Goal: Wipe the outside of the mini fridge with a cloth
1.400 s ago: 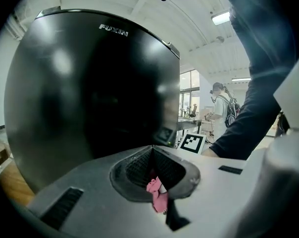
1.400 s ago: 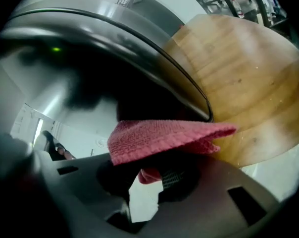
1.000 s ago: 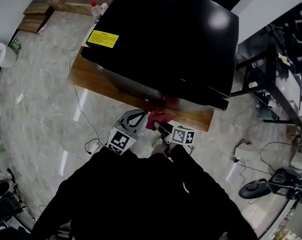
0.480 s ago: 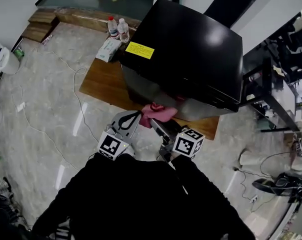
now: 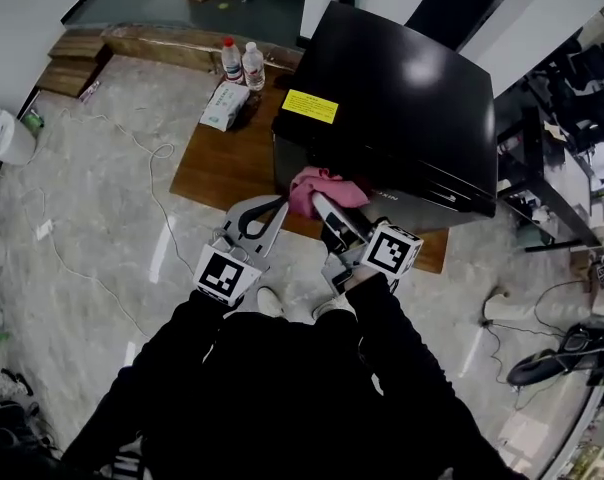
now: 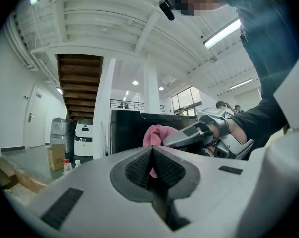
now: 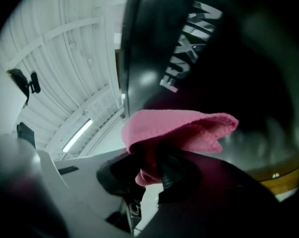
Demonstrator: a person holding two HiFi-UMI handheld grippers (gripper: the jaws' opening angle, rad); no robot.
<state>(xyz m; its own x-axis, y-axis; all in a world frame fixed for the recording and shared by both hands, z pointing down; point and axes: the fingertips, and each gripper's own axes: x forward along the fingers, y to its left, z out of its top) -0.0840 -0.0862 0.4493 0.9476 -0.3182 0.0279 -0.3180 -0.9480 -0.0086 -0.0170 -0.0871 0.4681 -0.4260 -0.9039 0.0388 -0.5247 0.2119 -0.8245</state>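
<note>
A black mini fridge (image 5: 402,108) with a yellow label stands on a low wooden platform (image 5: 222,163). My right gripper (image 5: 319,200) is shut on a pink cloth (image 5: 315,185), which presses against the fridge's front near its upper left corner. In the right gripper view the pink cloth (image 7: 179,130) bulges from my right gripper (image 7: 152,170) against the glossy black fridge (image 7: 228,43). My left gripper (image 5: 265,215) hangs just left of the cloth, off the fridge, jaws shut with nothing in them. The left gripper view looks past my left gripper (image 6: 152,158) at the cloth (image 6: 158,135) and fridge (image 6: 132,128).
Two water bottles (image 5: 241,62) and a packet of wipes (image 5: 223,103) lie on the platform's far left. Cables (image 5: 132,218) trail over the marble floor. A metal rack (image 5: 542,158) stands right of the fridge. My shoes (image 5: 297,303) are just before the platform.
The right gripper has raised the cloth from the platform's front edge up the fridge's front to near its top. The view has drawn back, and the left gripper stayed beside it.
</note>
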